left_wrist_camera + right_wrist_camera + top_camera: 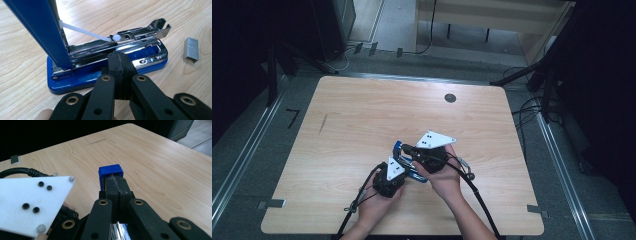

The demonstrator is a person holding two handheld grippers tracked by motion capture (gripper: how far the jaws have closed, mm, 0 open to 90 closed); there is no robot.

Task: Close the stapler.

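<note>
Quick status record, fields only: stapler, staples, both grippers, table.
stapler: blue, on the table, lid swung up, metal magazine exposed
lid: raised, upright
staple strip: lying loose on the table beside the stapler's front end
left gripper: jaws shut, tips at the stapler's base
right gripper: jaws shut, tips at the lid's blue end
table: light wood

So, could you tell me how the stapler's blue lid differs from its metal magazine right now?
The blue lid stands swung up, nearly upright, while the metal magazine lies flat along the base. The lid is plain blue; the magazine is shiny chrome. Both meet at the same hinged end of the base.
</note>
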